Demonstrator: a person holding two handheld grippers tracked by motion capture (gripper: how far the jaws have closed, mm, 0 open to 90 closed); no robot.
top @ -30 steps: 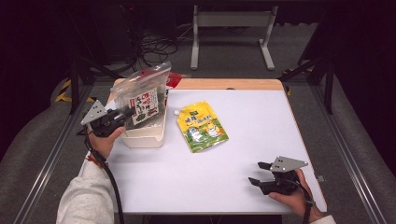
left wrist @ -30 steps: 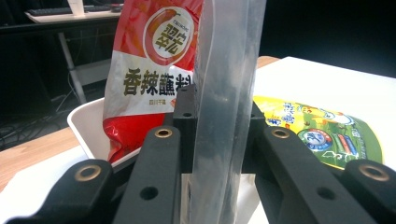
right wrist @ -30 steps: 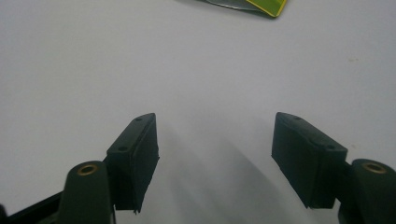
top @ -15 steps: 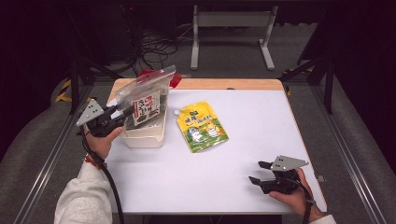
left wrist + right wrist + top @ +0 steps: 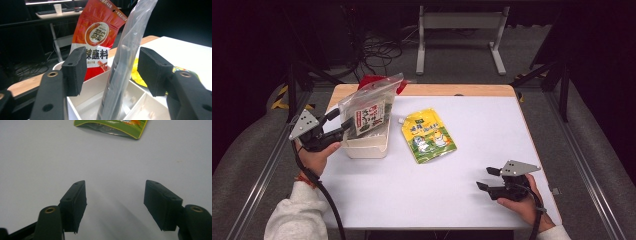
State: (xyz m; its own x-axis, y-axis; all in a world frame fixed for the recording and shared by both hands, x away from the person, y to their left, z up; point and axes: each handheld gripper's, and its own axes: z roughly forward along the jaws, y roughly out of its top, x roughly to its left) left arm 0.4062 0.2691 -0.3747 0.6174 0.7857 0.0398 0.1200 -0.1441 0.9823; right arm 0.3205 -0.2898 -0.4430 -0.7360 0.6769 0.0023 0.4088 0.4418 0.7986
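A clear bag with dark contents (image 5: 367, 107) stands tilted in a white divided container (image 5: 364, 147) at the table's left. Behind it a red pouch (image 5: 371, 80) stands in the same container. My left gripper (image 5: 343, 122) is beside the bag and its jaws have just been opening. In the left gripper view the bag (image 5: 130, 45) rises between the spread pads (image 5: 75, 70) without touching them, with the red pouch (image 5: 100, 32) behind. A yellow-green pouch (image 5: 428, 136) lies flat mid-table. My right gripper (image 5: 484, 178) rests open at the front right, holding nothing.
The white table (image 5: 492, 125) has a wooden strip along its far edge. In the right gripper view the yellow-green pouch's edge (image 5: 112, 127) lies ahead of the open gripper (image 5: 115, 205) on bare tabletop. Metal rails run along both sides of the table.
My left gripper has opened off the clear bag and drawn back a little to the left and up. The bag now leans in the container. The right hand has stayed put.
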